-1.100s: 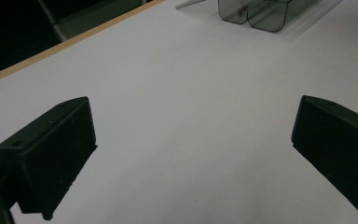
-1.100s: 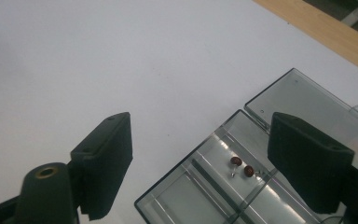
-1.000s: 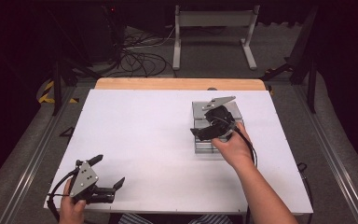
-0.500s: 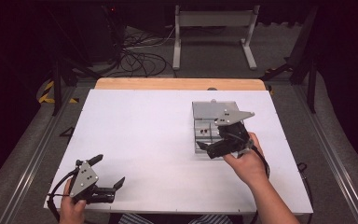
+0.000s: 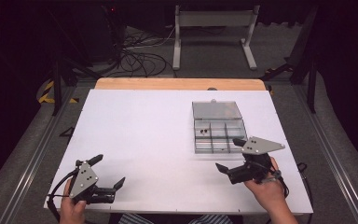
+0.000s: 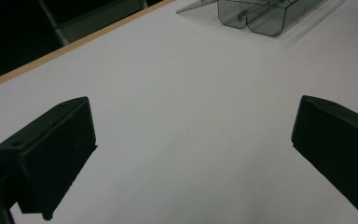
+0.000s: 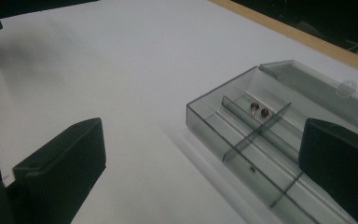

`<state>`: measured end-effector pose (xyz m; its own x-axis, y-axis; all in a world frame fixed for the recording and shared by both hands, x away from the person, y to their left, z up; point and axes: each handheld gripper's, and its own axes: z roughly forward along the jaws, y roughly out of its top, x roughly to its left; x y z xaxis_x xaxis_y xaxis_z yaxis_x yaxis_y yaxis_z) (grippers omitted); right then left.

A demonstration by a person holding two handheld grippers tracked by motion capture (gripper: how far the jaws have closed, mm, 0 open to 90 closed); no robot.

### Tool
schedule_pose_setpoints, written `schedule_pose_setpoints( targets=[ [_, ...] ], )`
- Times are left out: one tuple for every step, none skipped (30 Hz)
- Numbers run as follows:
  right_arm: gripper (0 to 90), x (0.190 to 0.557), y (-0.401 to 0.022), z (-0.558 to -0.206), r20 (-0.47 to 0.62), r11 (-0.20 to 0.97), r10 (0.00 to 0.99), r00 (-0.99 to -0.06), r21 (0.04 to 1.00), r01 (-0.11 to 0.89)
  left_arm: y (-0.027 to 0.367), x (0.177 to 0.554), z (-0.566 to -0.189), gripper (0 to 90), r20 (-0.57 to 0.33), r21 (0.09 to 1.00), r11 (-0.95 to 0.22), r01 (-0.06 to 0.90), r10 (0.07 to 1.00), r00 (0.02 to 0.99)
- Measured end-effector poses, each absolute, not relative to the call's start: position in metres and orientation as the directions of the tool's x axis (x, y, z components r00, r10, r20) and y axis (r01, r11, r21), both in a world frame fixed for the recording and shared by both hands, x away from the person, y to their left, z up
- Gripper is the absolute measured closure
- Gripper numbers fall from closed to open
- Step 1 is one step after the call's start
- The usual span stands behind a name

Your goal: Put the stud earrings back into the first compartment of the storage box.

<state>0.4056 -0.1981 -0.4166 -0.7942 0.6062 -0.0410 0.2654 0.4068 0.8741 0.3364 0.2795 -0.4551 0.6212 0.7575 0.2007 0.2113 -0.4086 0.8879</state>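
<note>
— Two small dark red beads sit side by side in one compartment of the clear compartment box. Do you see them?

— Yes, in the row of compartments nearest the box's lid, which lies open and flat on the far side of the box. Where are your grippers?

— I hold my right gripper just beside the box's near edge, on the side away from the lid. Its jaws have just been opening and now stand wide apart with nothing between them. My right hand grips its body from behind.

— And in the right gripper view?

— There I see the box close ahead, its near corner lying between my two black jaws and its thin dividers crossing inside it. The jaws touch nothing.

— What about the other side?

— My left gripper is well apart from the box, far to its left, near the front edge of the white table. Its jaws are spread wide and bare as well, with only table surface between them in the left gripper view. My left hand holds it low over the table.

— Does the box show from there?

— Yes, far off at the top edge of the left gripper view.
</note>
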Motion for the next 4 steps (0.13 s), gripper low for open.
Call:
schedule_pose_setpoints(
  targets=[
    [1.4,0.403,-0.203,-0.422,-0.031,0.395,0.612,-0.79,0.878,0.271,0.28,0.336,-0.455,0.2,0.201,0.888,-0.409,0.21,0.756,0.623],
    [1.4,0.401,-0.209,-0.427,-0.027,0.387,0.619,-0.785,0.88,0.275,0.28,0.336,-0.455,0.2,0.203,0.889,-0.409,0.207,0.756,0.622],
    [1.3,0.399,-0.214,-0.433,-0.016,0.375,0.625,-0.78,0.883,0.282,0.28,0.336,-0.455,0.2,0.207,0.888,-0.412,0.204,0.755,0.622],
    [1.1,0.397,-0.22,-0.439,-0.008,0.365,0.632,-0.775,0.885,0.289,0.279,0.336,-0.455,0.2,0.208,0.888,-0.412,0.203,0.755,0.622]
  ],
)
